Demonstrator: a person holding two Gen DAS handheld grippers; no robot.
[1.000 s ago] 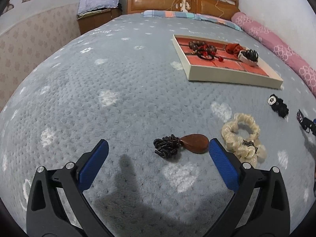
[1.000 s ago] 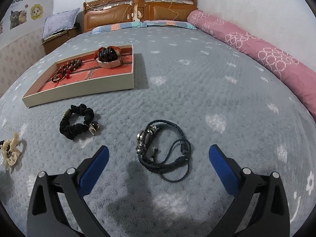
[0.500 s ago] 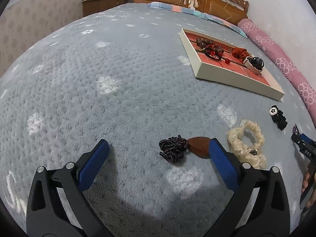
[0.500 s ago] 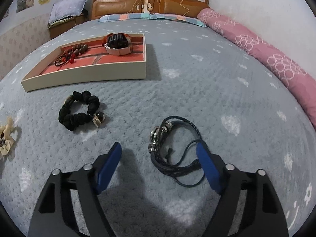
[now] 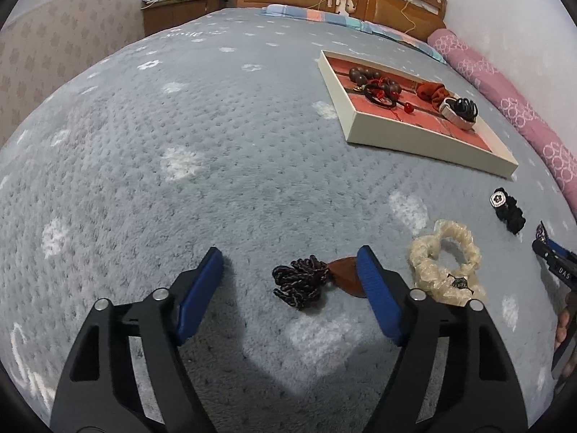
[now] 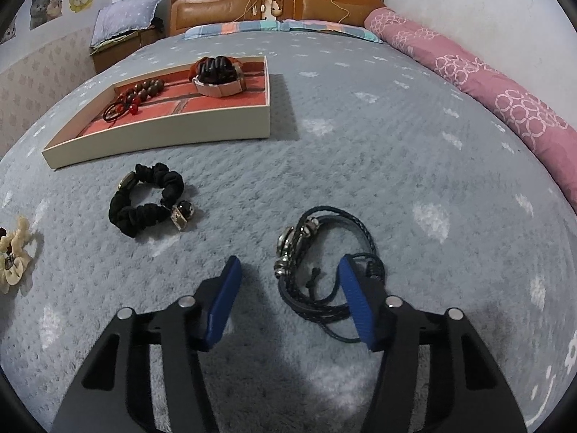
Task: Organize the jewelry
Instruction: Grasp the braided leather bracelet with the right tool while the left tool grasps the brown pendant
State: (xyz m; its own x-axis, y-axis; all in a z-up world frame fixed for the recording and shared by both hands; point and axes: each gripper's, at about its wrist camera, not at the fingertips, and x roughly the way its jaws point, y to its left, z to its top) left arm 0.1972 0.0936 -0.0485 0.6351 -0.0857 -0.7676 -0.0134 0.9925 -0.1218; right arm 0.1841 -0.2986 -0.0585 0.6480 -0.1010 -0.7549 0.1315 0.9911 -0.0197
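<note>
Grey flecked bedspread (image 6: 396,166), one cream tray (image 6: 162,137) holding several pieces. Loose outside it: one black scrunchie (image 6: 144,213), one cream scrunchie (image 5: 445,263), one brown pendant (image 5: 342,274), one braided bracelet (image 6: 317,252). Left gripper (image 5: 288,270) closing around pendant, not pinching; right gripper (image 6: 288,278) closing around bracelet, one pad overlapping it, no grip.

place: home bedroom | evidence: bed (image 6: 360,151), headboard (image 6: 277,0), pillow (image 6: 126,18)
</note>
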